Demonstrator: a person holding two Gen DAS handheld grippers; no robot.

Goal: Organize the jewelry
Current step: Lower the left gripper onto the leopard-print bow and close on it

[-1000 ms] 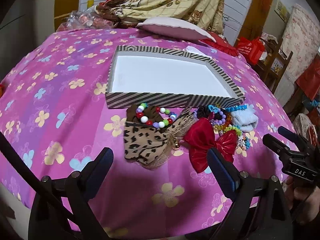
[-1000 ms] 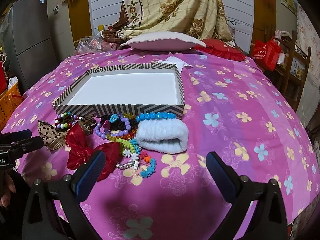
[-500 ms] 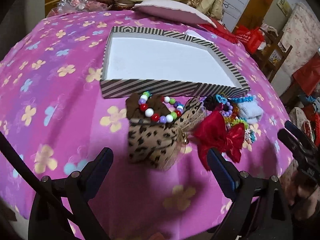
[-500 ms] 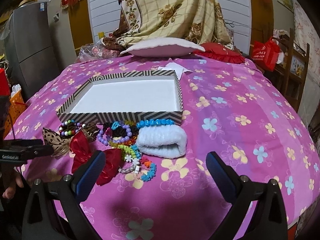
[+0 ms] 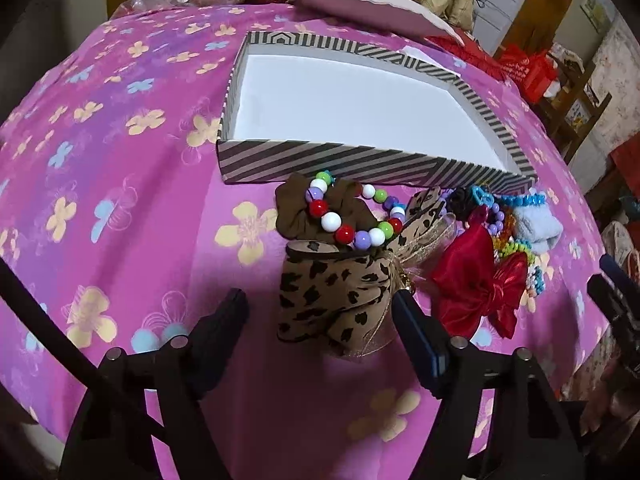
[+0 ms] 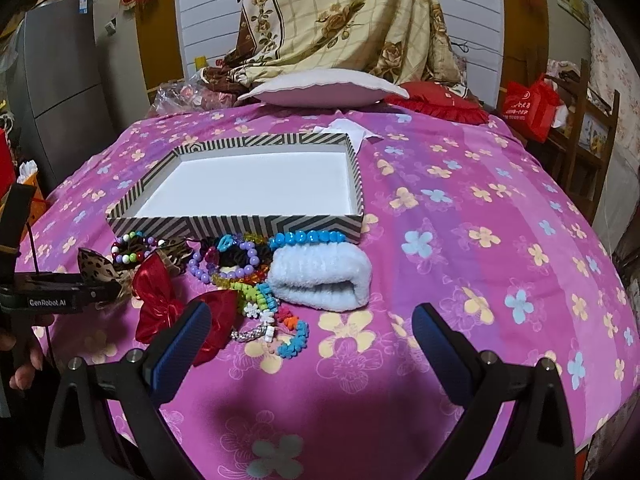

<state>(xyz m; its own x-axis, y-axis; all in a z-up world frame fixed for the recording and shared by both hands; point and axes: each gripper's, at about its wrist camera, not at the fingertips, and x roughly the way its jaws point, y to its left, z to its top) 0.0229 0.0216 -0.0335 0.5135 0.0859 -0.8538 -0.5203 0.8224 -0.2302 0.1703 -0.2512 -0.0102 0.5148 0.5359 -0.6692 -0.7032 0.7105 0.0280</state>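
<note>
A leopard-print bow lies on the pink flowered cloth in the left wrist view, between the closing jaws of my left gripper. Its right finger is at the bow's edge, and the left finger still stands apart. Behind the bow a multicolour bead bracelet rests on a brown scrunchie. A red bow, a purple bead bracelet and a fluffy pale-blue band lie before the striped box, whose white inside is bare. My right gripper hovers open over the cloth with nothing gripped.
A white pillow, a red cushion and a draped floral blanket sit beyond the box. Wooden shelving with a red bag stands at the right, a grey fridge at the left. A hand holds the left gripper.
My left gripper has come down and forward over the leopard-print bow, and its jaws have narrowed around it. The right gripper has kept still.
</note>
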